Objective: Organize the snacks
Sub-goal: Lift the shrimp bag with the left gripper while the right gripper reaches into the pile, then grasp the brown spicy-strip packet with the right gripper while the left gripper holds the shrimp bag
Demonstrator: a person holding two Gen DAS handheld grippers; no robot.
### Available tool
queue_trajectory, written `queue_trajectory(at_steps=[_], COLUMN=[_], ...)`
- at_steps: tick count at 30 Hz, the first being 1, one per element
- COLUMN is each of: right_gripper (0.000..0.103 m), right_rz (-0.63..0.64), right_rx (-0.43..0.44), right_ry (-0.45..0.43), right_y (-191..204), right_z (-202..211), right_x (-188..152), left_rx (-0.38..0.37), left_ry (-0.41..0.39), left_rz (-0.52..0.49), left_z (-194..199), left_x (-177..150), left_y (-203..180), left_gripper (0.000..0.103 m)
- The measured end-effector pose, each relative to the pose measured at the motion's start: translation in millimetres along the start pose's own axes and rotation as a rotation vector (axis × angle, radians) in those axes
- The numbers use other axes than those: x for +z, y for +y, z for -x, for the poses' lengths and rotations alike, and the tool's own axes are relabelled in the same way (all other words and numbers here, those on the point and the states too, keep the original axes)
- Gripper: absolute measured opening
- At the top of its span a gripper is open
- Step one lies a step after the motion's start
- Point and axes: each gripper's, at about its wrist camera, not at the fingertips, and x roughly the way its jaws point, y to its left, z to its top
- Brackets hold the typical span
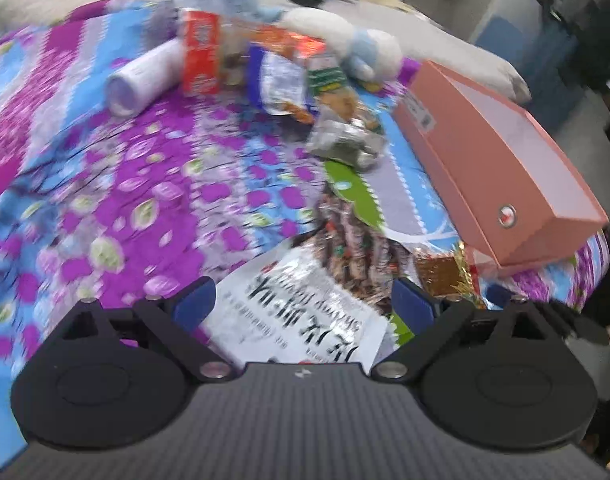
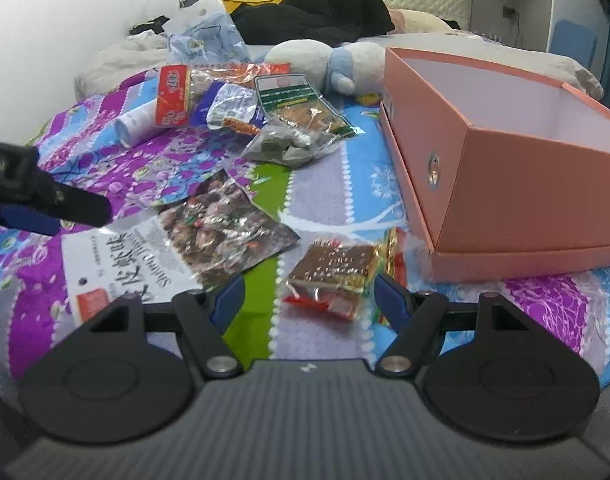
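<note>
Left gripper [image 1: 301,300]: jaws spread wide, holding nothing, over the white snack bag [image 1: 297,312] at lower centre; its dark lettering is unreadable.
Right gripper [image 2: 309,294]: jaws parted, unclamped, around the gold snack packet [image 2: 333,276].
Pink box [image 2: 525,200]: right, open.
Further snack packets [image 2: 233,108]: upper centre, on the floral bedspread [image 2: 145,160].

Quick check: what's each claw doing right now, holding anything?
Left claw: open, holding nothing, over the big white snack bag.
Right claw: open, empty, gold snack packet between its fingers, ungripped.
</note>
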Motion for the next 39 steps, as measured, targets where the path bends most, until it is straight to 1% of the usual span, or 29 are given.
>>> queue_trajectory(at_steps=[2,4,6,9,10,12,14,17,18,19,20,21,22,26,30,31,32,35,39], right_gripper=[0.072,0.072,0.072,0.073,0.075,0.084,0.084,0.085,0.084,0.078,0.074,0.065,0.062,0.056,0.054,0.044,0.038,0.037,0.034], right_rz=[0.016,0.051,0.066,0.033,0.041,0.045,0.029,0.048,0.045,0.043,0.051,0.06,0.066,0.103,0.112,0.117,0.121,0.114,0.12], right_rx=[-0.005,-0.042,-0.069,-0.042,-0.036,-0.035,-0.01,0.007,0.011,0.023,0.026,0.03,0.03,0.029,0.023,0.017,0.01,0.015,0.014], right_ry=[-0.006,-0.021,-0.009,0.033,0.051,0.041,0.036,0.024,0.022,0.02,0.017,0.016,0.017,0.018,0.025,0.027,0.029,0.032,0.031], right_y=[0.9,2.6,0.6,-8.7,-9.8,-11.5,-14.1,-13.5,-13.8,-14.0,-13.0,-11.9,-11.0,-7.8,-7.7,-8.2,-9.1,-13.1,-15.2], right_z=[-4.9,-10.3,-18.4,-30.1,-34.3,-36.0,-37.1,-39.5,-40.2,-40.5,-40.4,-40.1,-39.7,-36.5,-29.6,-27.8,-26.2,-22.9,-19.9], right_x=[2.0,1.4,-1.2,-5.0,-6.6,-9.4,-10.4,-11.9,-11.7,-11.9,-11.3,-10.0,-8.9,-8.2,-6.5,-6.6,-6.9,-7.6,-7.7], left_rx=[-0.037,-0.055,-0.066,-0.08,-0.08,-0.057,-0.045,-0.035,-0.032,-0.026,-0.023,-0.02,-0.017,-0.005,-0.001,0.002,0.005,0.018,0.046], left_ry=[0.017,0.029,0.043,0.073,0.084,0.106,0.117,0.127,0.126,0.132,0.136,0.134,0.133,0.133,0.137,0.145,0.148,0.152,0.15], left_rz=[-0.05,-0.089,-0.111,-0.136,-0.148,-0.185,-0.215,-0.246,-0.255,-0.259,-0.264,-0.27,-0.272,-0.277,-0.279,-0.287,-0.297,-0.329,-0.333], left_z=[-10.9,-20.8,-31.6,-46.5,-51.3,-60.4,-66.4,-72.6,-74.0,-76.0,-76.8,-77.4,-78.4,-82.1,-85.4,-86.7,-87.3,-89.3,-91.6], left_x=[5.9,9.8,13.7,16.6,17.2,17.6,16.2,14.5,13.9,13.6,13.4,13.3,13.2,13.0,13.8,13.5,13.1,10.9,8.5], left_y=[-5.4,-11.0,-14.4,-16.9,-18.2,-21.8,-23.4,-24.8,-25.2,-25.6,-25.9,-26.5,-27.3,-29.2,-30.8,-31.7,-32.9,-36.2,-39.3], left_gripper=[0.097,0.097,0.097,0.097,0.097,0.097,0.098,0.101,0.103,0.103,0.103,0.103,0.103,0.103,0.103,0.103,0.103,0.103,0.102])
